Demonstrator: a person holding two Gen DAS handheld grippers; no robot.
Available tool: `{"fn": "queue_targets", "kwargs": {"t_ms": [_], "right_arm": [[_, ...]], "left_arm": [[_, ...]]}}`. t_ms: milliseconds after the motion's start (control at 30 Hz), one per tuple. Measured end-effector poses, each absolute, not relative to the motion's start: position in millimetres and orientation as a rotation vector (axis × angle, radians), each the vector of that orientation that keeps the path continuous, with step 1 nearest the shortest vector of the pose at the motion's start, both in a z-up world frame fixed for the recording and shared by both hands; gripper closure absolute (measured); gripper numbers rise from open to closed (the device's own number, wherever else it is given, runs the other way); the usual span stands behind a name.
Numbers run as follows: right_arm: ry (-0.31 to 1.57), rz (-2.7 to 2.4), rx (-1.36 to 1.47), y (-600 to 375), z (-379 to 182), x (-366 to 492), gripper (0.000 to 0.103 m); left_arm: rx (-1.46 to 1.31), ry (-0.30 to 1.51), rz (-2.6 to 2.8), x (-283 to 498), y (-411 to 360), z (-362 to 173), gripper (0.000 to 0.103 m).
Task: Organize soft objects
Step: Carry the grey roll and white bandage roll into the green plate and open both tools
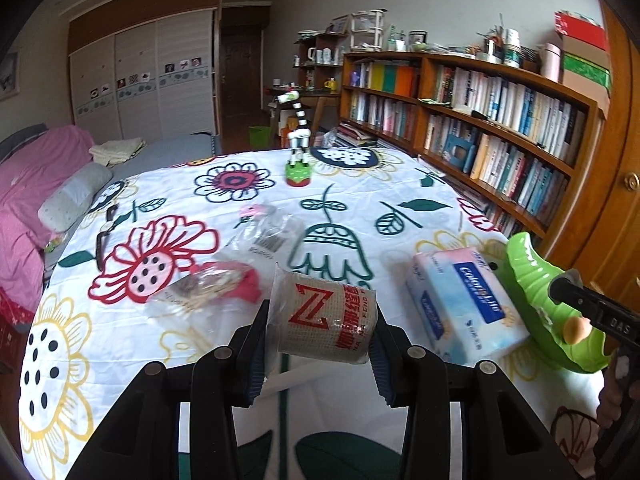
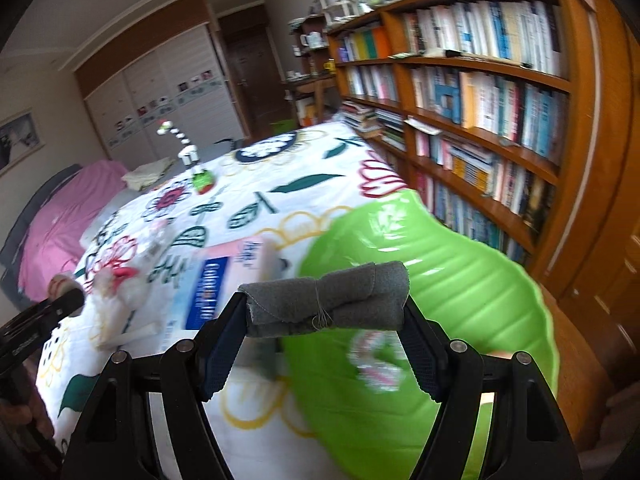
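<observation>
My left gripper (image 1: 320, 344) is shut on a wrapped beige bandage roll with a red Z (image 1: 326, 316), held above the flowered tablecloth (image 1: 224, 208). My right gripper (image 2: 326, 320) is shut on a rolled grey cloth tied with thread (image 2: 328, 300), held across its ends over the near rim of a green leaf-shaped bowl (image 2: 440, 272). In the left wrist view that bowl (image 1: 536, 280) sits at the right table edge, with part of the right gripper's body in front of it. A blue and pink tissue pack (image 1: 464, 304) lies beside the bowl.
Clear plastic bags with red and pink contents (image 1: 224, 284) lie left of centre. A striped giraffe toy on a green base (image 1: 298, 148) stands at the far side. A bookshelf (image 1: 500, 120) runs along the right, a bed with pink bedding (image 1: 36, 184) to the left.
</observation>
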State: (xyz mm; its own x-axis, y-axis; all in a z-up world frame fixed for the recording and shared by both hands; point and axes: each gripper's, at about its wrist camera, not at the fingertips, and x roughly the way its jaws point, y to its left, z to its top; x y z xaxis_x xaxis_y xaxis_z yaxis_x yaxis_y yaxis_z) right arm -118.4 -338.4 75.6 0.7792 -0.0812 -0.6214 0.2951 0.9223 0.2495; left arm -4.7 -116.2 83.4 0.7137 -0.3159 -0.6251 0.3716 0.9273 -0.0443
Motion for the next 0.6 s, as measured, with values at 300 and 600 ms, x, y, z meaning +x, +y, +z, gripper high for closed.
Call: {"fn": "queue_targets", "kwargs": {"t_ms": [300, 600], "right_arm": [[0.667, -0.289, 0.312, -358.1, 68.6, -127.2, 0.029], [0.690, -0.304, 0.271, -367.6, 64.1, -130.1, 0.026]], "left_arm": [[0.141, 0.659, -0.437, -12.4, -154.9, 91.2, 0.057], [0.183, 0.648, -0.507, -20.9, -192.1, 96.5, 0.057]]}}
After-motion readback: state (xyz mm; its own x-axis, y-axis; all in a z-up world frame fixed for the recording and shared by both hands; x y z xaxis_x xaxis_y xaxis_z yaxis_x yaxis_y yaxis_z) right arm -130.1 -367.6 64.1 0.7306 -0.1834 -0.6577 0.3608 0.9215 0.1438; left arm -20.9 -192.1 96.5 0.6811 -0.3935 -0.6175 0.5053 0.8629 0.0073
